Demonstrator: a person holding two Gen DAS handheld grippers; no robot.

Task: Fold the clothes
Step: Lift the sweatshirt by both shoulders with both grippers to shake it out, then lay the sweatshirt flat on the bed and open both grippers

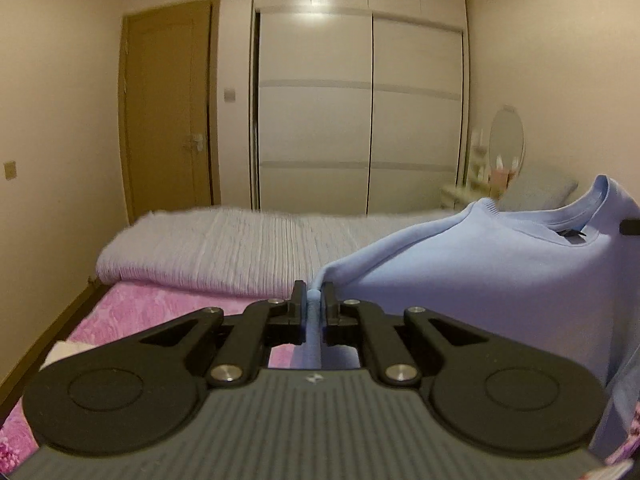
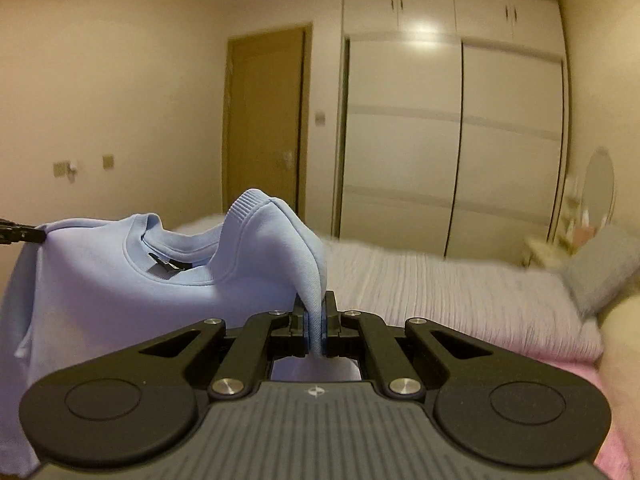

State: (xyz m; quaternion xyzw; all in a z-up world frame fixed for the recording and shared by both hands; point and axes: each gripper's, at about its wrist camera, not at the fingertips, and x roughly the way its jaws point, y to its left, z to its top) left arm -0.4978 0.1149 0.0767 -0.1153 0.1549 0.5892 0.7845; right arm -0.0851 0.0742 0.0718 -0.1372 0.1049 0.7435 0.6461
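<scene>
A light blue sweatshirt [image 1: 500,272] hangs in the air above the bed, stretched between both grippers by its shoulders. My left gripper [image 1: 315,296] is shut on one shoulder edge, the cloth pinched between its black fingers. The right gripper's tip [image 1: 630,227] pokes in at the far right edge. In the right wrist view the same sweatshirt [image 2: 120,280] shows its round collar and a dark neck label [image 2: 166,266]. My right gripper [image 2: 315,312] is shut on the other shoulder fold. The left gripper's tip [image 2: 20,235] holds the far left corner.
Below lies a bed with a pink flowered cover [image 1: 160,312] and a folded lilac blanket [image 1: 224,248]. A grey pillow [image 2: 600,272] sits at the right. Behind stand a white sliding wardrobe [image 1: 360,112], a brown door [image 1: 168,112] and a dressing table with an oval mirror [image 1: 506,136].
</scene>
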